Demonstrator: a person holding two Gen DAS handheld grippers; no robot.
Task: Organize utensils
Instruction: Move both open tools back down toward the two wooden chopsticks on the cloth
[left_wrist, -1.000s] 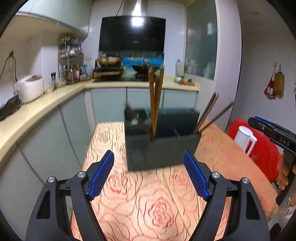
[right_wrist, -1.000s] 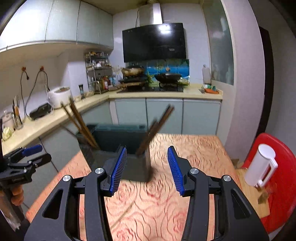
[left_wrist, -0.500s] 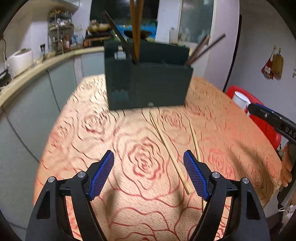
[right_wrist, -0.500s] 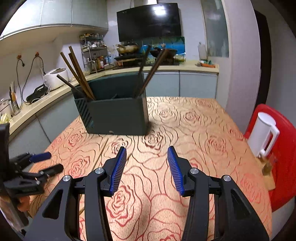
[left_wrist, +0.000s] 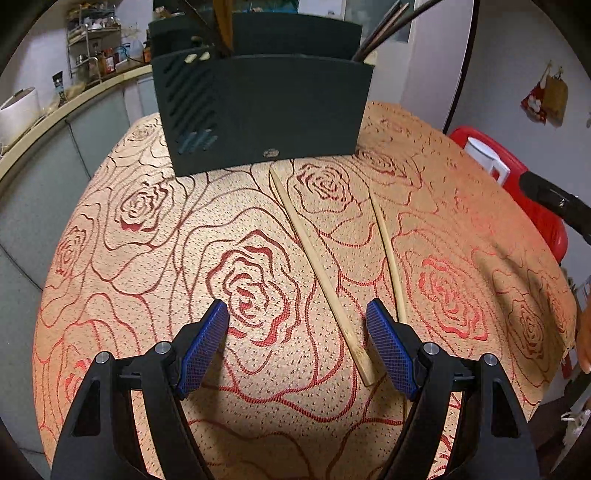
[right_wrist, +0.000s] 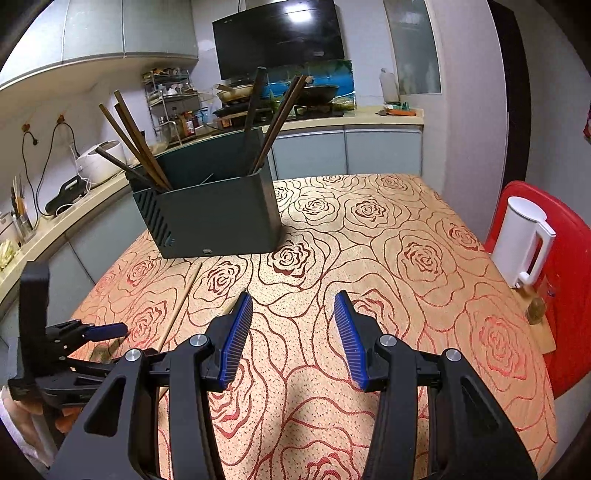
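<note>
A dark green utensil holder (left_wrist: 266, 110) (right_wrist: 210, 214) stands at the table's far side with several dark chopsticks (right_wrist: 136, 136) leaning out of its compartments. Two pale bamboo chopsticks lie loose on the rose-patterned cloth in front of it: one chopstick (left_wrist: 317, 266) runs down between my left gripper's jaws near the right pad, the other chopstick (left_wrist: 388, 254) lies just outside that pad. My left gripper (left_wrist: 297, 347) is open, low over the cloth. My right gripper (right_wrist: 293, 339) is open and empty over bare cloth, further right; the left gripper (right_wrist: 107, 330) shows at its lower left.
A white kettle (right_wrist: 524, 240) (left_wrist: 484, 158) stands on a red chair (right_wrist: 569, 280) past the table's right edge. A kitchen counter (right_wrist: 74, 218) with a rice cooker (right_wrist: 99, 162) runs along the left. The table edge (left_wrist: 48, 280) drops off at left.
Both grippers have sunk and tilted down toward the table. The left one has come closer to the two loose chopsticks, which now lie at its right pad. Jaw openings look unchanged.
</note>
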